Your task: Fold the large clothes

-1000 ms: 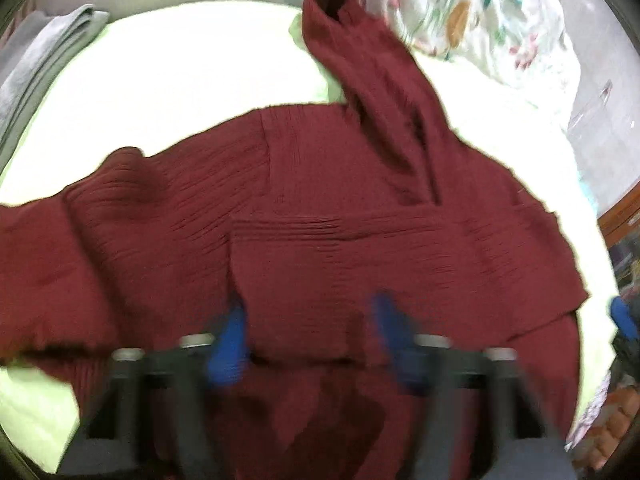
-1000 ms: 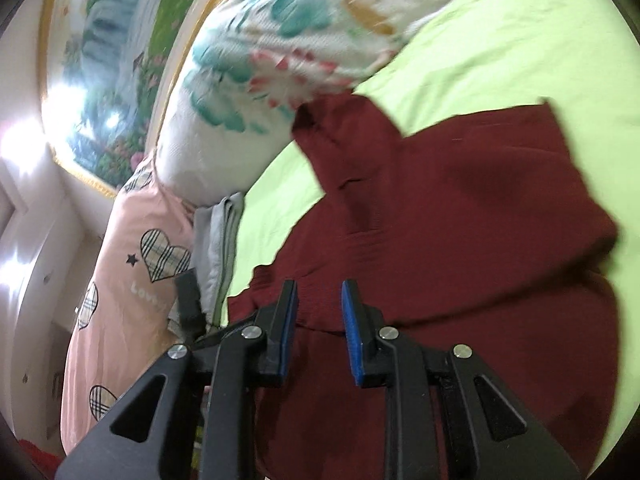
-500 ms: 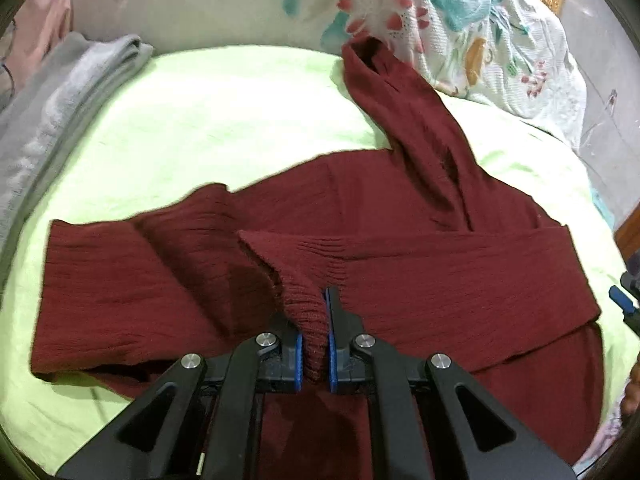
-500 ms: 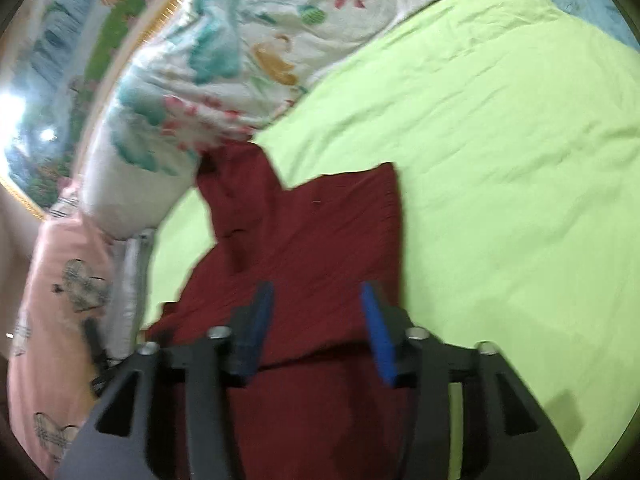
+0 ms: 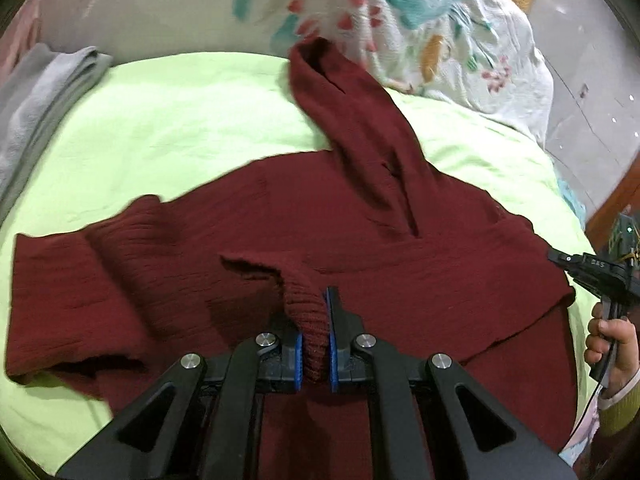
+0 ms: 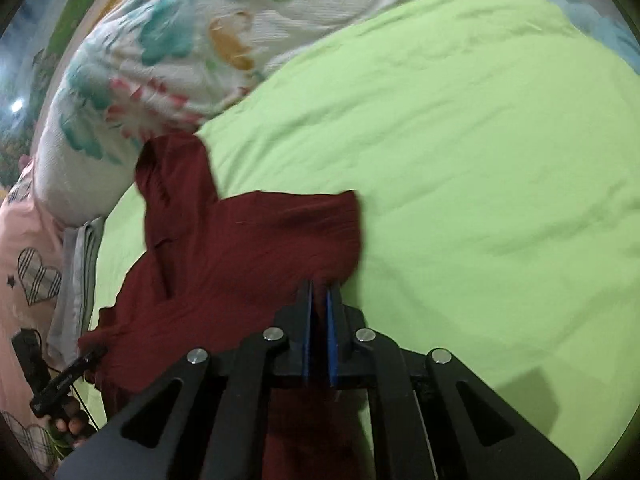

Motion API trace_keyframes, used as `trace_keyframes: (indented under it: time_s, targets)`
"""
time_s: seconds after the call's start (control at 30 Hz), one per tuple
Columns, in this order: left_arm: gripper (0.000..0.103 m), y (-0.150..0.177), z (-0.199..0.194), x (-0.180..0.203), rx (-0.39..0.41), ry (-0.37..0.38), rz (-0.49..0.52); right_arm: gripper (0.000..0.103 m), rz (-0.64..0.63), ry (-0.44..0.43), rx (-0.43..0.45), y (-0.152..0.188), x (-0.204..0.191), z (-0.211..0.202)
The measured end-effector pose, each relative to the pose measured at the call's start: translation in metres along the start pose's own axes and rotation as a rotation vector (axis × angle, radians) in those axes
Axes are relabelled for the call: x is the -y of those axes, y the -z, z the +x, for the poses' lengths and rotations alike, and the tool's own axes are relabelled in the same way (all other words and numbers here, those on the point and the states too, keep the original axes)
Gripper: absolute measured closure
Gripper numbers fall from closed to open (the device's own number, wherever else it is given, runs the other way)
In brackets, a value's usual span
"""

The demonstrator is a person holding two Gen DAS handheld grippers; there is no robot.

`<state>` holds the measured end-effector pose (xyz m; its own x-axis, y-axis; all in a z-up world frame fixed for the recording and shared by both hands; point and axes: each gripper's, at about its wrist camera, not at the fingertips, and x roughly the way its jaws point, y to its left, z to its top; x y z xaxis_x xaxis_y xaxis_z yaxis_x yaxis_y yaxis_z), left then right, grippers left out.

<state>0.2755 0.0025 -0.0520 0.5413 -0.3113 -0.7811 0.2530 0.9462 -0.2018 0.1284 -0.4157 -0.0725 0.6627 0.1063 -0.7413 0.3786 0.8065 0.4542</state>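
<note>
We see a dark red knitted hoodie [image 5: 400, 264] spread across a lime green bed sheet [image 5: 180, 120], its hood [image 5: 344, 112] reaching toward a floral quilt [image 5: 420, 28] bunched at the head of the bed. In the left wrist view, the left claw [image 5: 314, 320] is clamped on a ribbed cuff [image 5: 308, 320] of the hoodie, the knit bunched tight between its blue pads [image 5: 331, 344] and lifted a little off the body of the garment; its jaws have just been closing, with the cuff between them. One sleeve [image 5: 68, 292] lies flat toward the left edge of the sheet. At the right edge of that view we make out a hand [image 5: 612, 344] holding the other tool's black handle. In the right wrist view, the right claw [image 6: 319, 300] has just been closing as well and now pinches the hoodie's edge where the red knit meets bare sheet, fabric showing between its narrow blue pads [image 6: 330, 340]. A folded grey garment [image 5: 36, 104] rests on the bed beside the hoodie, apart from it, and a pink pillow with heart prints [image 6: 28, 264] lies just beyond.
</note>
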Motion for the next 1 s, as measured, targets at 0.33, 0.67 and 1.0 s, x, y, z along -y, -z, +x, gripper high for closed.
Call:
trace_keyframes:
  time_s: [0.33,0.67,1.0]
  targets:
    - [0.092,0.013,0.020,-0.010,-0.068,-0.089,0.005,0.044,-0.216,0.018,0.020,0.031,-0.063,-0.016]
    - [0.065,0.044,-0.087,-0.071,0.062,-0.160,-0.062,0.045,-0.115,-0.106,0.030,0.064,-0.066,-0.045]
    - [0.039,0.045,-0.091,-0.061,0.003,-0.170,0.098,0.044,-0.141,-0.259,-0.093,0.125,-0.115,-0.037]
